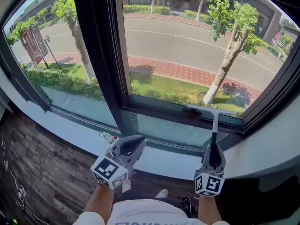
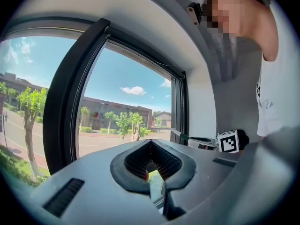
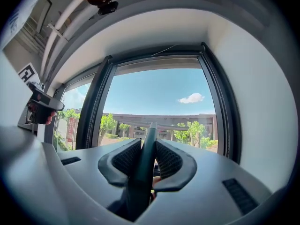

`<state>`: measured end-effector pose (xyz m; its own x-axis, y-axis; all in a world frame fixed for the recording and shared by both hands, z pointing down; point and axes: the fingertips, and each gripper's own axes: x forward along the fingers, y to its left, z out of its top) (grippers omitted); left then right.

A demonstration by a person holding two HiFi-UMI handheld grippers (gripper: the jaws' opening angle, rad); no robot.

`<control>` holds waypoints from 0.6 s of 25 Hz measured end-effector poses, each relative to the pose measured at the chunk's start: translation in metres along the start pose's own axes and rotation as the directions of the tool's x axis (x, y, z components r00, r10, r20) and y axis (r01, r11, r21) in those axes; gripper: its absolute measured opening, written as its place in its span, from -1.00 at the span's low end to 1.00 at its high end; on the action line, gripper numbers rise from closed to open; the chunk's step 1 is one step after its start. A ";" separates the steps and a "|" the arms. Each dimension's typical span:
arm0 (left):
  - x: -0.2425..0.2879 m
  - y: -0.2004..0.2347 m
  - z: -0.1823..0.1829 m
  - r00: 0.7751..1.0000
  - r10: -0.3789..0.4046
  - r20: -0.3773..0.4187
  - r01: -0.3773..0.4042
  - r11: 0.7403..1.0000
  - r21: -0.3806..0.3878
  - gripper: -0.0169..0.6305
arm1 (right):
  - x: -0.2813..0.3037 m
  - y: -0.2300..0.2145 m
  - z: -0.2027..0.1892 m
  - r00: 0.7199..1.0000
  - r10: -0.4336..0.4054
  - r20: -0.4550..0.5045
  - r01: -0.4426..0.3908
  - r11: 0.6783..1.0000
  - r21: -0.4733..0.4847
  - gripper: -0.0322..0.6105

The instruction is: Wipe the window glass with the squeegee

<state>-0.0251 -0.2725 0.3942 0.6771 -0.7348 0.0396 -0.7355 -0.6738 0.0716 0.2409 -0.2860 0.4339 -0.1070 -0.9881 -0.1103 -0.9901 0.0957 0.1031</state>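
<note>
The squeegee (image 1: 214, 121) has a pale blade and a dark handle. Its blade lies level across the bottom of the right window pane (image 1: 187, 46), just above the lower frame. My right gripper (image 1: 212, 159) is shut on the handle and points up at the glass. In the right gripper view the handle (image 3: 146, 158) runs up between the jaws. My left gripper (image 1: 137, 143) hangs below the sill to the left, shut and empty. Its jaw tips meet in the left gripper view (image 2: 150, 140). The blade's contact with the glass is not clear.
A thick dark mullion (image 1: 96, 50) divides the left pane from the right one. A white sill (image 1: 70, 132) runs below with a small red-capped object (image 1: 108, 137) on it. Dark wood flooring (image 1: 42, 172) lies beneath, with a thin cable (image 1: 14, 186) at the left.
</note>
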 end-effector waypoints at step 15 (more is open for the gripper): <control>-0.095 0.129 0.016 0.989 -0.150 0.015 0.148 0.985 0.084 -0.90 | 0.052 0.133 0.138 0.966 -0.112 0.231 0.124 0.992 -0.039 -0.59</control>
<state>-0.1843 -0.2906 0.3834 0.7791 -0.6268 0.0132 -0.6267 -0.7792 -0.0078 0.0908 -0.3080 0.3051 -0.0138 -0.9379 -0.3466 -0.9914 -0.0323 0.1268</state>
